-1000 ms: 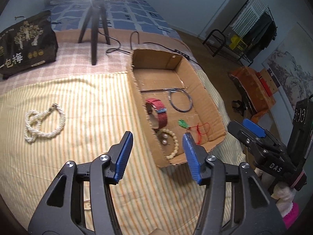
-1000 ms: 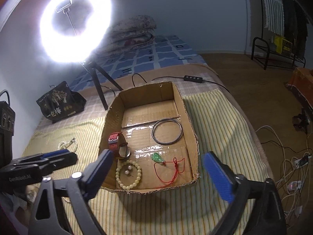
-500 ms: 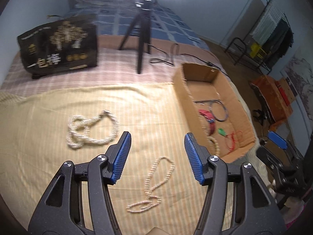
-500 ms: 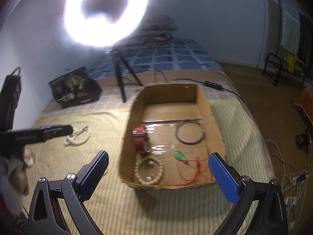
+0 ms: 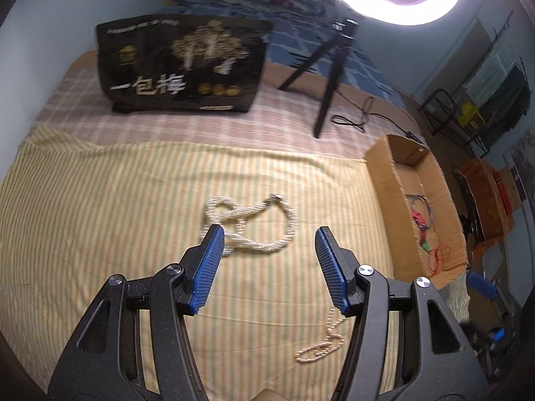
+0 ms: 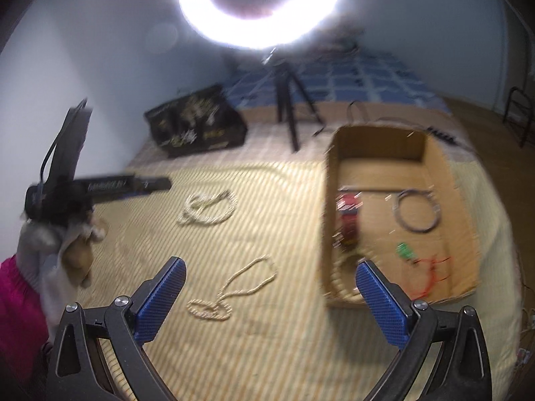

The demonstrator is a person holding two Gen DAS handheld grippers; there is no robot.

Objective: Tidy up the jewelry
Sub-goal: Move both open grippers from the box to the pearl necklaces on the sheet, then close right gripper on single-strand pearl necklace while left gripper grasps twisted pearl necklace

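Observation:
A thick white pearl necklace lies coiled on the yellow striped cloth, just beyond my open left gripper, which holds nothing. The same pearl necklace shows at mid-left in the right wrist view. A thin bead chain lies between the wide-open blue pads of my right gripper, untouched; this chain sits by the left gripper's right finger. The cardboard box holds a red watch strap, a dark ring, a green pendant on red cord and a bead bracelet.
A black printed bag stands at the back of the bed. A ring light on a tripod stands behind the box, with cables beside it. A gloved hand holds the left gripper at the left.
Both grippers have swung left, away from the box and over the striped cloth. The pearl necklace now lies just ahead of the left gripper, and the thin chain between the right gripper's pads.

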